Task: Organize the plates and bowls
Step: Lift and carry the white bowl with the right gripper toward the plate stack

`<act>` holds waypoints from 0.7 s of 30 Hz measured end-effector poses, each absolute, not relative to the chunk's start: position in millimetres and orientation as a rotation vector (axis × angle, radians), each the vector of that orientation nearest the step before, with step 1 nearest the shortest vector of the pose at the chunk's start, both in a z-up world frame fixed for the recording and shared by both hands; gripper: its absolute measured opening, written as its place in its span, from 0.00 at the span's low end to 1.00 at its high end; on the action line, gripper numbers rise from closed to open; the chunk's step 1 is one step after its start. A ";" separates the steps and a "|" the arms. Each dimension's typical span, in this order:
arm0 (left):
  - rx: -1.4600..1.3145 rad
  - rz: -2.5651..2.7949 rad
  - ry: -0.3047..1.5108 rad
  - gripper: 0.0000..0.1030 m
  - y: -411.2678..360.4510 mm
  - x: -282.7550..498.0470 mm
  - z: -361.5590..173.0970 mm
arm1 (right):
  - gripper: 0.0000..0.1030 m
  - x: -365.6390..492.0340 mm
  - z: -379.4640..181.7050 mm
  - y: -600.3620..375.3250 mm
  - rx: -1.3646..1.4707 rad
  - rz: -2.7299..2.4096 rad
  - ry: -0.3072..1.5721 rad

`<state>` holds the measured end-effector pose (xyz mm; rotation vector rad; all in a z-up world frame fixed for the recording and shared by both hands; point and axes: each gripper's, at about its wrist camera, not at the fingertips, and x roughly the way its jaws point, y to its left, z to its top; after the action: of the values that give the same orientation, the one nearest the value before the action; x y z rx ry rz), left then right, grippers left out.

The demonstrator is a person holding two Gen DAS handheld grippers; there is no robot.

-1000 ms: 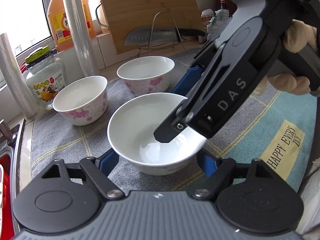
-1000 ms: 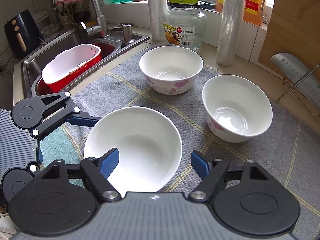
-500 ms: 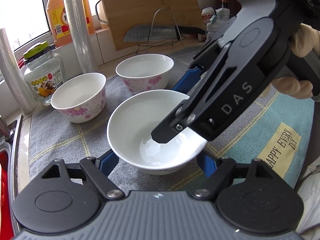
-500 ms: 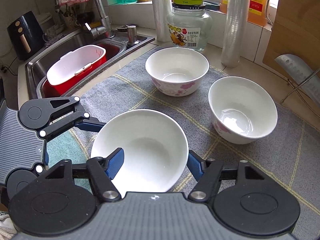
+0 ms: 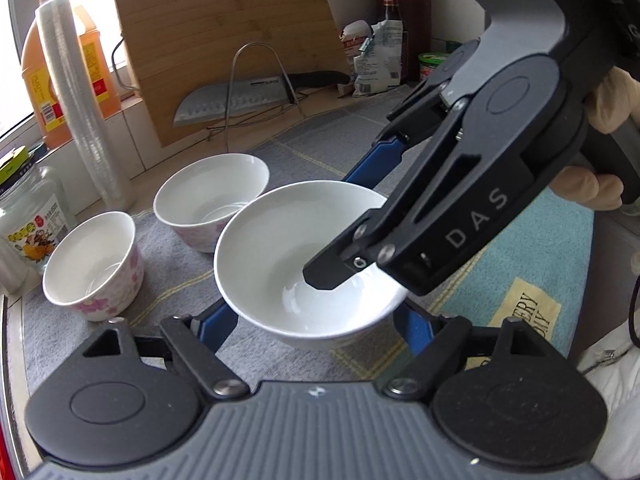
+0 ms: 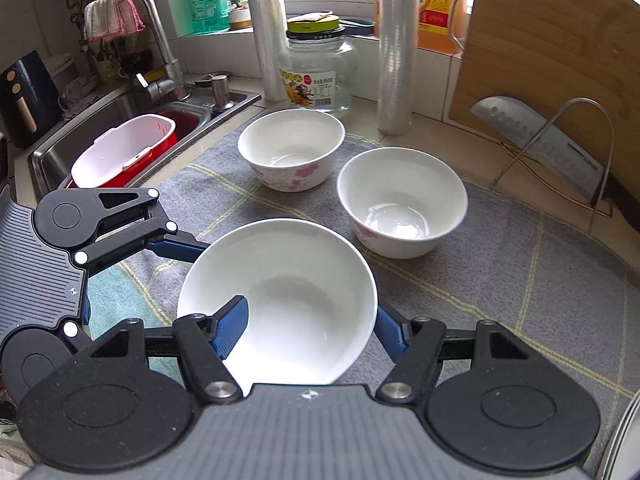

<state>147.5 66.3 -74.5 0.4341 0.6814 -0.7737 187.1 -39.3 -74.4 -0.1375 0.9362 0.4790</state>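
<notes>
Blue fingers [image 6: 230, 326] of right gripper [image 6: 308, 328] spread, straddling plain white ceramic bowl [image 6: 280, 296]; left gripper [image 5: 316, 322] likewise spread. Two pink-flowered white bowls [image 6: 292, 148] behind.

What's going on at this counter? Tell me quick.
A person works both tongs around the plain white bowl on the grey mat. The left tongs flank its base, open. The right tongs straddle its rim, one finger inside, one outside, not visibly clamped. Two floral bowls sit behind, untouched.
</notes>
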 end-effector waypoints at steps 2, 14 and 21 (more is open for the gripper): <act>0.440 -0.804 0.676 0.82 53.8 148.1 -75.7 | 0.71 183.4 -73.8 -51.6 -0.131 0.449 0.937; 0.426 -0.931 0.688 0.82 -11.0 160.1 -83.5 | 0.72 167.7 -76.3 -119.1 -0.087 0.277 0.944; 0.428 -0.949 0.690 0.82 -28.5 169.9 -88.0 | 0.72 169.4 -79.9 -141.6 -0.047 0.237 0.937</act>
<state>169.9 -28.5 -88.0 0.4283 0.6900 -0.9494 169.4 -141.6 -79.9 -0.0465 0.9370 0.2368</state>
